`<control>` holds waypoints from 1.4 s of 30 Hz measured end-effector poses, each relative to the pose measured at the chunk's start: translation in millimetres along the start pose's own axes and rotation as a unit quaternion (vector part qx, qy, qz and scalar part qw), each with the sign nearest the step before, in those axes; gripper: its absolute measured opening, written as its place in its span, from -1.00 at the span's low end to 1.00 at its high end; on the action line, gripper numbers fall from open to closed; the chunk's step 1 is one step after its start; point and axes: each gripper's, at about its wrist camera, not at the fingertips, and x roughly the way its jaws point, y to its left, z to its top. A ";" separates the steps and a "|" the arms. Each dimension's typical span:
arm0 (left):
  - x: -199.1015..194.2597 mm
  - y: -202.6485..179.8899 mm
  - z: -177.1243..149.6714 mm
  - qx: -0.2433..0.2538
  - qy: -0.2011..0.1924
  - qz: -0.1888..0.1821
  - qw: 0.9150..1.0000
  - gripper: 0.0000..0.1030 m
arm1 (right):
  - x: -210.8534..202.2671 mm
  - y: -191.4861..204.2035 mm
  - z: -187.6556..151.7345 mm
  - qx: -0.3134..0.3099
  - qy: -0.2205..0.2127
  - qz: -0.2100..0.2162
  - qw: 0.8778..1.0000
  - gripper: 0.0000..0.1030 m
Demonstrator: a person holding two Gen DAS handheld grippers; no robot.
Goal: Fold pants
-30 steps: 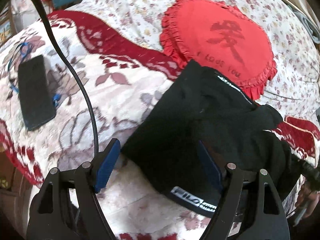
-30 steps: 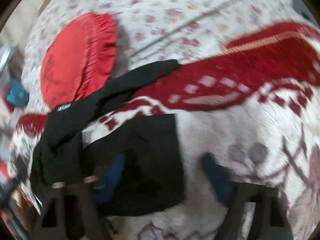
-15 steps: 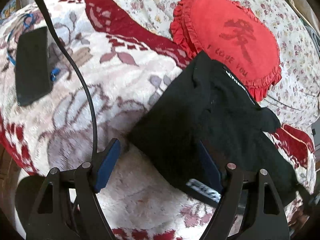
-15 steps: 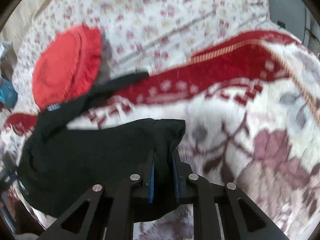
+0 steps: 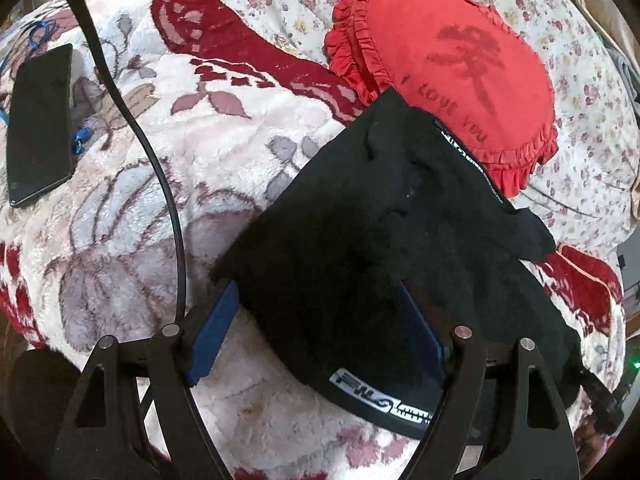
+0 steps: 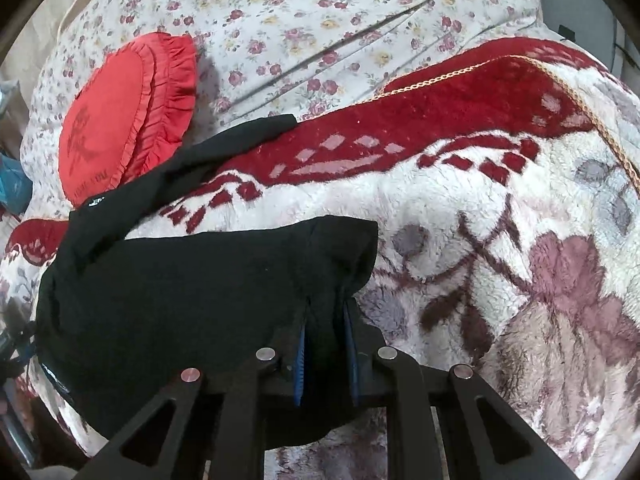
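Pinching black pants (image 6: 180, 300), right gripper (image 6: 325, 344); left gripper (image 5: 316, 332) apparently wide over waistband

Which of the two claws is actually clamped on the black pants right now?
The right claw: its blue pads pinch a fold of the black pants. The left claw stands wide open, gripping nothing.

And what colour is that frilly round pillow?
Red, with darker writing on it. The pillow shows best in the left wrist view.
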 end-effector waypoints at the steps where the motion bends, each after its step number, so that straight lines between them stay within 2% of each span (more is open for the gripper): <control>1: 0.3 -1.3 0.1 0.003 -0.002 0.002 1.000 0.54 | 0.6 -0.1 0.7 0.002 0.000 0.001 1.000 -0.72; 2: -0.5 -2.7 0.6 0.006 -0.008 0.003 1.000 0.31 | 0.6 -0.4 0.7 0.005 0.000 0.003 1.000 -0.72; 3: -3.3 -3.4 0.9 0.008 -0.016 0.004 1.000 -0.22 | 0.6 -0.9 0.8 0.009 -0.002 0.008 1.000 -0.72; 5: -8.2 -2.4 2.2 0.007 -0.020 -0.014 1.000 -0.78 | -0.5 -1.7 0.5 0.017 -0.004 0.012 1.000 -0.72; 8: -17.1 -3.4 2.1 0.012 -0.028 -0.029 0.999 -0.93 | -3.2 -1.6 0.6 0.025 -0.007 0.017 1.000 -0.72; 13: -39.4 -0.4 -2.6 0.030 -0.048 -0.030 0.998 -0.97 | -14.2 2.0 -0.3 0.020 -0.017 0.023 0.999 -0.72; 18: -42.5 7.7 -8.7 0.031 -0.042 -0.032 0.998 -0.96 | -16.2 2.3 -1.9 0.019 -0.014 0.026 0.999 -0.72; 20: -39.3 9.5 -12.0 0.028 -0.028 -0.033 0.999 -0.91 | -15.7 3.6 -4.0 0.017 -0.011 0.028 0.999 -0.72; 22: -33.9 12.3 -15.8 0.019 -0.012 -0.036 0.999 -0.60 | -13.0 3.7 -5.5 0.015 -0.004 0.030 0.999 -0.72; 24: -30.6 15.9 -20.1 0.006 -0.002 -0.039 0.999 -0.03 | -11.7 2.7 -6.5 0.019 -0.002 0.031 0.999 -0.73; 26: -26.1 20.7 -23.2 -0.013 0.001 -0.040 0.999 0.18 | -11.3 0.2 -6.0 0.023 -0.003 0.035 0.999 -0.72; 31: -7.7 17.6 -20.9 -0.017 0.017 -0.011 1.000 0.23 | -8.6 -1.3 -5.0 0.025 0.001 0.037 0.999 -0.72; 33: -3.0 12.9 -18.2 -0.013 0.011 -0.002 1.000 0.31 | -7.3 -1.3 -5.0 0.025 0.002 0.037 0.999 -0.72; 36: 1.4 4.5 -13.4 -0.005 0.001 -0.005 1.000 0.29 | -4.8 -1.4 -4.6 0.025 0.004 0.037 0.999 -0.72; 37: 2.5 1.7 -12.0 0.000 -0.003 -0.003 1.000 0.16 | -4.4 -1.0 -4.4 0.024 0.004 0.036 0.999 -0.72; 38: 3.0 -0.9 -11.3 0.005 -0.008 -0.003 1.000 -0.25 | -4.6 -0.6 -4.3 0.023 0.003 0.036 0.999 -0.73; 39: 3.3 -3.5 -10.5 0.011 -0.010 -0.001 1.000 -0.47 | -5.0 -0.3 -4.2 0.021 0.003 0.036 0.999 -0.73; 42: -3.9 -8.0 -11.0 0.024 -0.022 -0.010 0.999 -0.70 | -6.4 -0.9 -3.8 0.021 0.001 0.037 0.999 -0.73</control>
